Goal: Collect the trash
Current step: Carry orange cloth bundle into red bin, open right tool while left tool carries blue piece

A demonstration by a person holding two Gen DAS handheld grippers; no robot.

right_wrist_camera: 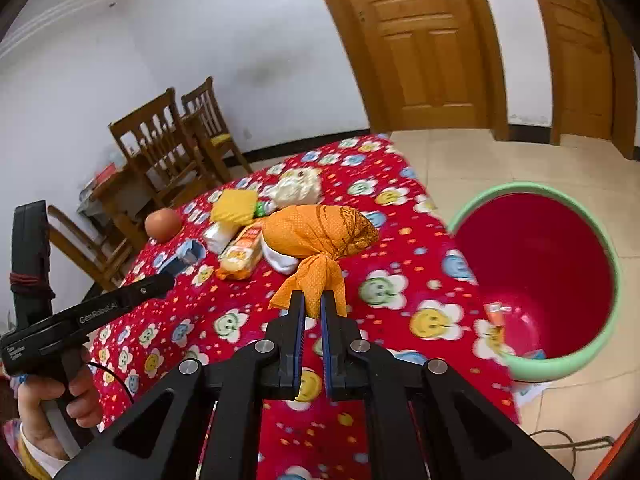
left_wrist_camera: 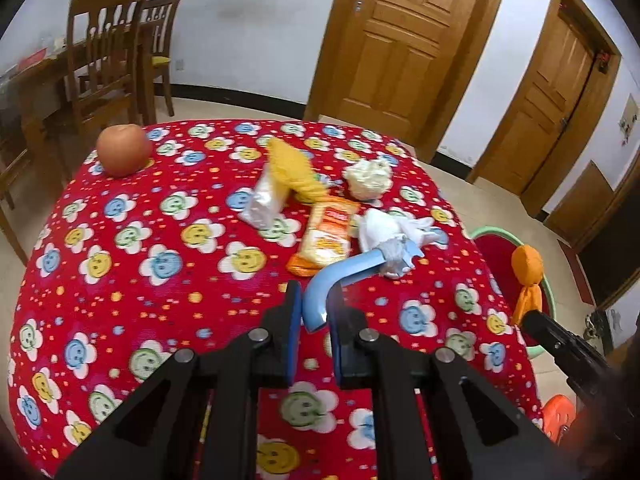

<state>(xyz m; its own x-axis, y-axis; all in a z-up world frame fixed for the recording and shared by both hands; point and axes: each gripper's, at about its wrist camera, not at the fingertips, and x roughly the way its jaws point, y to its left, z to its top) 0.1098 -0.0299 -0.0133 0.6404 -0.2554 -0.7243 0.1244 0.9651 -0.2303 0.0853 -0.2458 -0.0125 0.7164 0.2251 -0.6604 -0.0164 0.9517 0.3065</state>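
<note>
My left gripper (left_wrist_camera: 316,304) is shut on a bent light-blue handle (left_wrist_camera: 340,276) whose far end is wrapped in white tissue (left_wrist_camera: 394,236), just above the red flowered tablecloth (left_wrist_camera: 140,280). My right gripper (right_wrist_camera: 312,300) is shut on the knotted tail of an orange cloth bundle (right_wrist_camera: 320,232), held above the table; the bundle also shows in the left wrist view (left_wrist_camera: 527,276). On the table lie an orange snack wrapper (left_wrist_camera: 326,238), a yellow mesh piece (left_wrist_camera: 292,168), a clear packet (left_wrist_camera: 266,198) and a crumpled white wad (left_wrist_camera: 368,178).
A red bin with a green rim (right_wrist_camera: 536,276) stands on the floor right of the table, with scraps inside. An apple (left_wrist_camera: 122,150) sits at the table's far left corner. Wooden chairs (left_wrist_camera: 108,56) and a side table stand behind. Two wooden doors (left_wrist_camera: 400,40) are at the back.
</note>
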